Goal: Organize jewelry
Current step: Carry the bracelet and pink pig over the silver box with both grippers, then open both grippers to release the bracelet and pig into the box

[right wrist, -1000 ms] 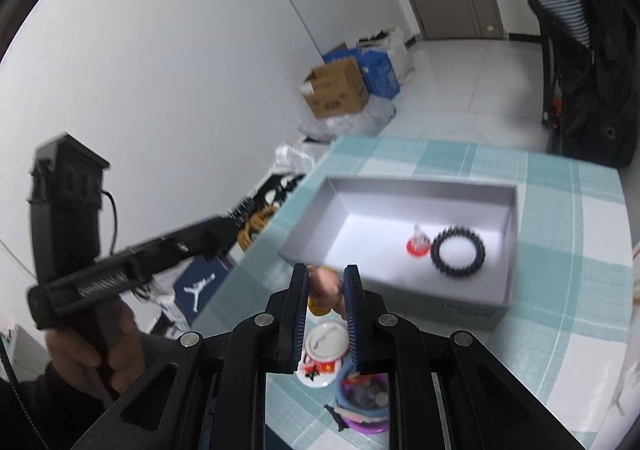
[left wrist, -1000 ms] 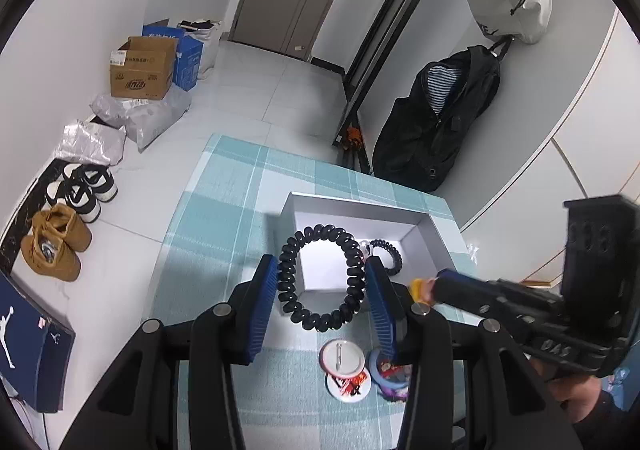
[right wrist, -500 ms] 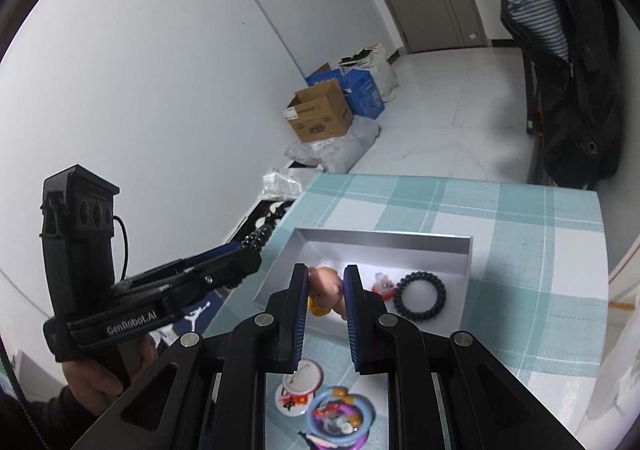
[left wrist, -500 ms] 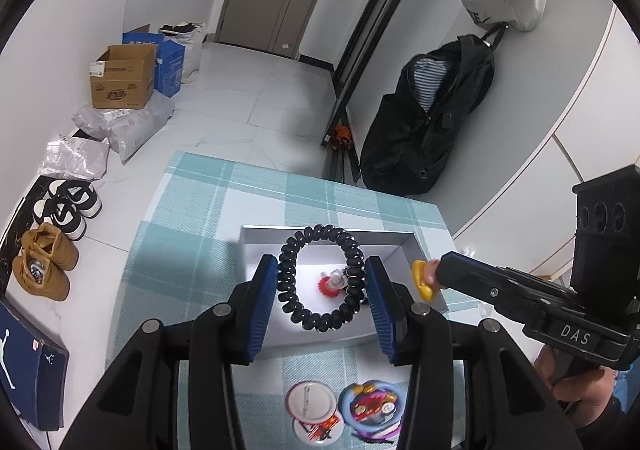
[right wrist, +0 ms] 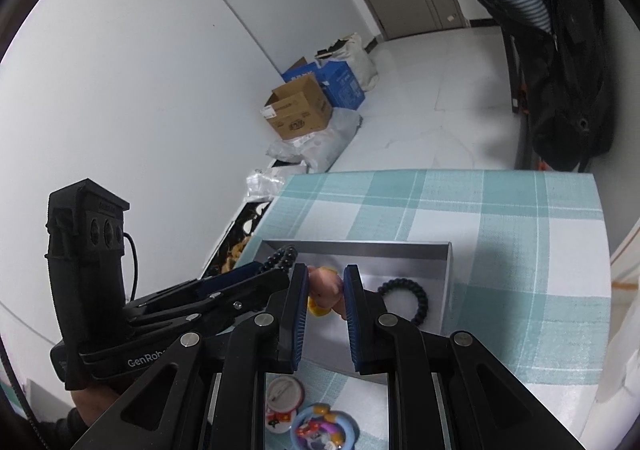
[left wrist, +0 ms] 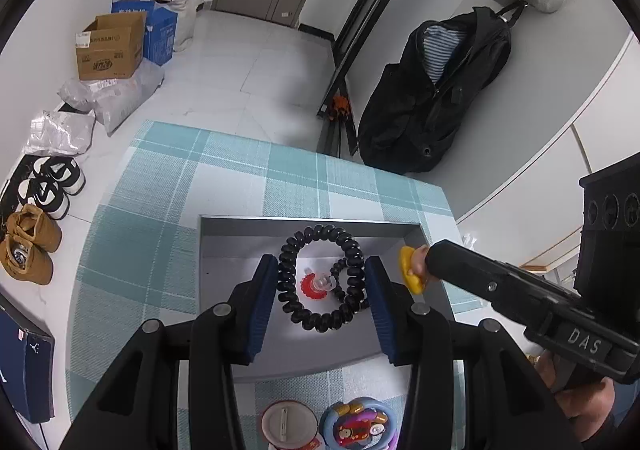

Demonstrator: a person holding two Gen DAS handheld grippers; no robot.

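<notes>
Both my wrist feeds are evenly lit by soft, cool light; I can't place its source. A bright glare patch sits on the floor of the grey tray (left wrist: 224, 290), washing out detail there, and only faint shadows fall on the checked tablecloth (left wrist: 160, 210). Fisheye distortion bends the walls and door into curves, and black vignetting rims each frame. Focus is crisp at centre; the nearest gripper parts along the bottom look slightly soft.

Two black coil bands (left wrist: 320, 282), one grey tray (left wrist: 224, 250), one round badge (left wrist: 284, 424), two grippers (left wrist: 322, 302).
</notes>
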